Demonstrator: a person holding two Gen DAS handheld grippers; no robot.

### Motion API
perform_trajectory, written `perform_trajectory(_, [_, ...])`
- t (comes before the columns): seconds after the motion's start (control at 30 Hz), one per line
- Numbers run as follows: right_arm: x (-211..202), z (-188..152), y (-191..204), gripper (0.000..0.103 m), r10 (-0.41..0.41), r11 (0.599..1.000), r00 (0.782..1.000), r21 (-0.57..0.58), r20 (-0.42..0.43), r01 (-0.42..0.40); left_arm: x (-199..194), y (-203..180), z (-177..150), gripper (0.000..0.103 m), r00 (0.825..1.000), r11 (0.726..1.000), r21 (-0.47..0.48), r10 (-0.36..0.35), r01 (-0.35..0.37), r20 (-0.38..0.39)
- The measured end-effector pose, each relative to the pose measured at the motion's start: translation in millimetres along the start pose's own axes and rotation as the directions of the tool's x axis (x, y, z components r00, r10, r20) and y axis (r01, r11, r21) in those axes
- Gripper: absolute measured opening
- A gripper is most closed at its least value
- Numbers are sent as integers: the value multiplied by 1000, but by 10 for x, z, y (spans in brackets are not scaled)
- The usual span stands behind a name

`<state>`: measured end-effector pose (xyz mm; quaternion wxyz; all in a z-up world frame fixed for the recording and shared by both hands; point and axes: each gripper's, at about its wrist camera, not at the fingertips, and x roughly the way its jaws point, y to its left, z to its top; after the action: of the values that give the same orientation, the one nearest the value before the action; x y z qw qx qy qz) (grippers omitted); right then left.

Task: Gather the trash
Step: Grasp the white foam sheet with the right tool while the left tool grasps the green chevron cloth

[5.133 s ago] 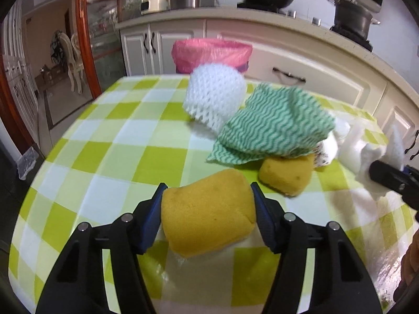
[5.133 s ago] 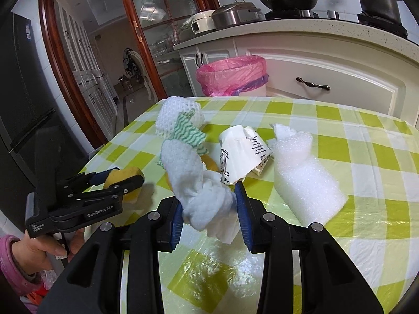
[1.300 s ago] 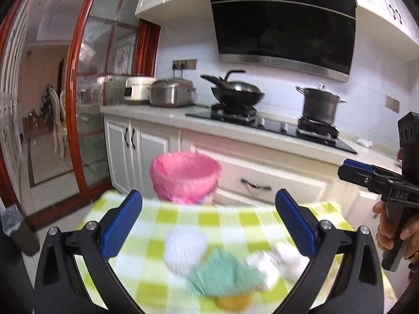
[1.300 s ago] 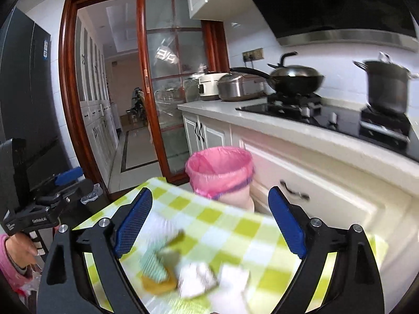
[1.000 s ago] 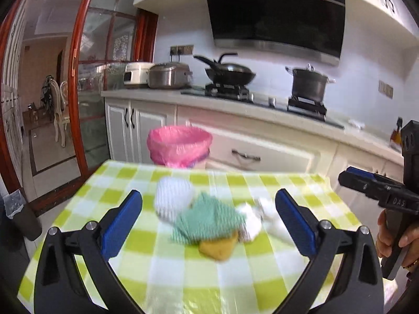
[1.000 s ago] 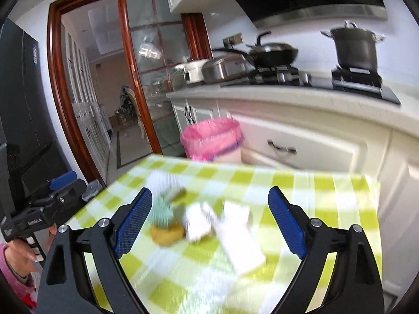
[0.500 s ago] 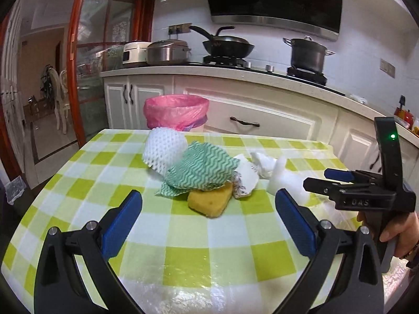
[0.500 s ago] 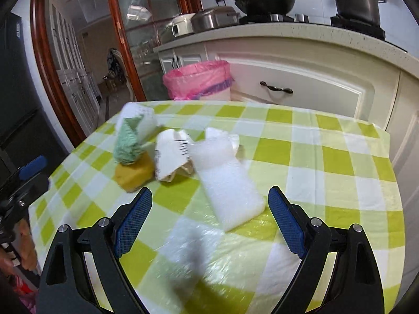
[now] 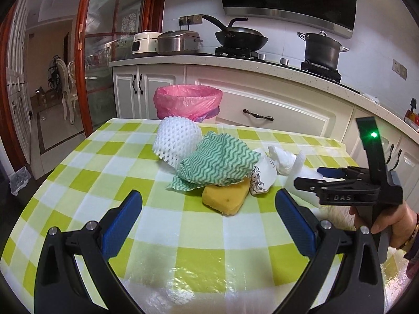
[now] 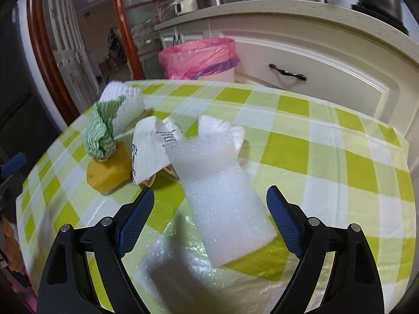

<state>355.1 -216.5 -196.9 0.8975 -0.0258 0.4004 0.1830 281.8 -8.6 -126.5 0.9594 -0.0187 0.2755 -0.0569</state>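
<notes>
A trash pile lies mid-table: a yellow sponge (image 9: 226, 196), a green wavy cloth (image 9: 218, 161), a white foam net (image 9: 176, 141), crumpled printed paper (image 9: 263, 179) and a white foam sheet (image 10: 222, 183). My left gripper (image 9: 208, 218) is open and empty, a little short of the sponge. My right gripper (image 10: 209, 216) is open and empty, its jaws on either side of the near end of the foam sheet. It also shows in the left wrist view (image 9: 340, 183). A bin with a pink bag (image 9: 187, 102) stands beyond the table's far edge.
The table has a green and white checked cloth (image 9: 78, 180) under clear plastic. White kitchen cabinets (image 9: 275, 104) run behind it, with pots on the counter. A glass door (image 9: 104, 65) is at the left.
Both grippers held trash five seconds ago; now they are open and empty. They have come down from high over the table toward the pile. The right one has closed in on the foam sheet.
</notes>
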Motion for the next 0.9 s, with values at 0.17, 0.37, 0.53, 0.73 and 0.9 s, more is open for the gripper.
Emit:
perform_trajectory(0.17, [87,-5,44,68,0,1000,999,-17,-32,-1,-13,-17,-4,98,1000,1000,8,3,-3,-3])
perform_trajectory(0.37, [-48,-98,66,55,15,1000,1000,-14,-2,-15,-6,-13,11,98,1000,1000,3,2,-2,-2])
perform_trajectory(0.53, [-282,-167,64,54,18,999,998,28,58,-20,124,-27,50,98,1000,1000,12,-1,1,-9])
perform_trajectory(0.73, [-588,-280,66,54,19,995,991,93,132,-32,428,-51,180,98,1000,1000,-3,-8,8,-14])
perform_trajectory(0.9, [-729,-335,84,54,43,991,986,122,163,-63,766,-136,305,98,1000,1000,2,0,0,-27])
